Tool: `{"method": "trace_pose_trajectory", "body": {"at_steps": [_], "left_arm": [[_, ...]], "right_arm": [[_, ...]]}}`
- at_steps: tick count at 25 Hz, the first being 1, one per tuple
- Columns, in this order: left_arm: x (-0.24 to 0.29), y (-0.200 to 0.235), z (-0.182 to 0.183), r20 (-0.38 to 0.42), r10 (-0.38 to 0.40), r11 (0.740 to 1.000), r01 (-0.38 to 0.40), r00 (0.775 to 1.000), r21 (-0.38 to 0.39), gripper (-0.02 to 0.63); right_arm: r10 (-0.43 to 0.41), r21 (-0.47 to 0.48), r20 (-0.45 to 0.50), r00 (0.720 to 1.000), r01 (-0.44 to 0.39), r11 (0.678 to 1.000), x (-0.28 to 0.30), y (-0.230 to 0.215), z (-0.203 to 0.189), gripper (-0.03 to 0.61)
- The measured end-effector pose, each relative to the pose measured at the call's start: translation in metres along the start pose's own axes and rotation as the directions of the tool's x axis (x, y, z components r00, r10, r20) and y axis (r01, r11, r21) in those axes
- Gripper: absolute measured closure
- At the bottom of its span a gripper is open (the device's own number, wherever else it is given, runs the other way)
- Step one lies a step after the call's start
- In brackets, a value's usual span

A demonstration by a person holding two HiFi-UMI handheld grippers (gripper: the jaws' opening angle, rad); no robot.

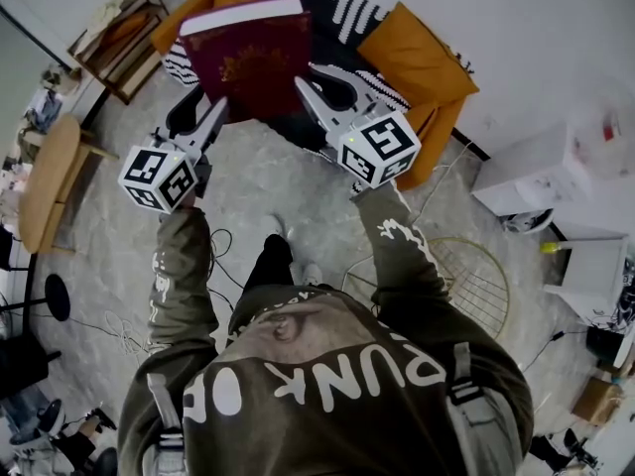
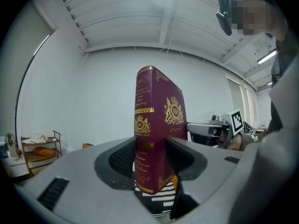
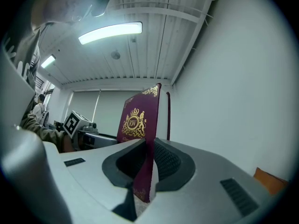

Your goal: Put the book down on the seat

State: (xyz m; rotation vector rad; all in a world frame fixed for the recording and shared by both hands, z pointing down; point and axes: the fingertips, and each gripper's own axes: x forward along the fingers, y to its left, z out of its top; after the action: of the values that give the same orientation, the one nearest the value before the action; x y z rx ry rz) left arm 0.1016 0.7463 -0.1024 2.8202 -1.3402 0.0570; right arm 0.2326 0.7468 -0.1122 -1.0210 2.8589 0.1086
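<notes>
My left gripper [image 1: 215, 114] and right gripper [image 1: 314, 85] are out in front of me, each clamped on a lower corner of the book [image 1: 250, 59]. The left fingers [image 2: 122, 158] pinch its full thickness at the spine end. The right fingers [image 3: 164, 161] are pressed on something much thinner at the opposite edge, which looks to me like the cover board alone, with the pale pages standing just clear of it.

The book is in the air between the two grips, its crested burgundy cover facing up towards me. It hangs over the seat [image 1: 422, 62] and does not yet rest on it. Beyond it lie the orange cushions and a striped throw [image 1: 349, 13].

The weak point, I judge, is the right grip. If it holds only the cover, the heavy page block can swing away as I lower the book, so it falls open or twists out of the left fingers. Both holds are also low on a tall book, so tipping it flat could lever it loose. The cushions slope and look soft, so if I let go too early or near the front edge, the book may slide off to the floor.
</notes>
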Motion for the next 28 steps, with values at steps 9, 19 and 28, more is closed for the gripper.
{"method": "trace_pose_trajectory", "body": {"at_steps": [9,19,28], "left_arm": [[0.046,0.078,-0.008,0.002,-0.005,1.0,0.005,1.0,-0.011,0.416],[0.1,0.194,-0.016,0.007,-0.04,0.998,0.04,0.999,-0.057,0.416],[0.148,0.261,-0.027,-0.017,-0.049,0.996,0.048,0.999,-0.081,0.416]], "right_arm": [[-0.002,-0.003,-0.019,1.0,0.002,1.0,0.075,-0.044,-0.021,0.515],[-0.038,-0.004,-0.052,0.998,0.038,0.999,0.188,-0.094,-0.039,0.515],[-0.047,0.027,-0.079,0.996,0.05,0.998,0.253,-0.14,-0.061,0.515]]}}
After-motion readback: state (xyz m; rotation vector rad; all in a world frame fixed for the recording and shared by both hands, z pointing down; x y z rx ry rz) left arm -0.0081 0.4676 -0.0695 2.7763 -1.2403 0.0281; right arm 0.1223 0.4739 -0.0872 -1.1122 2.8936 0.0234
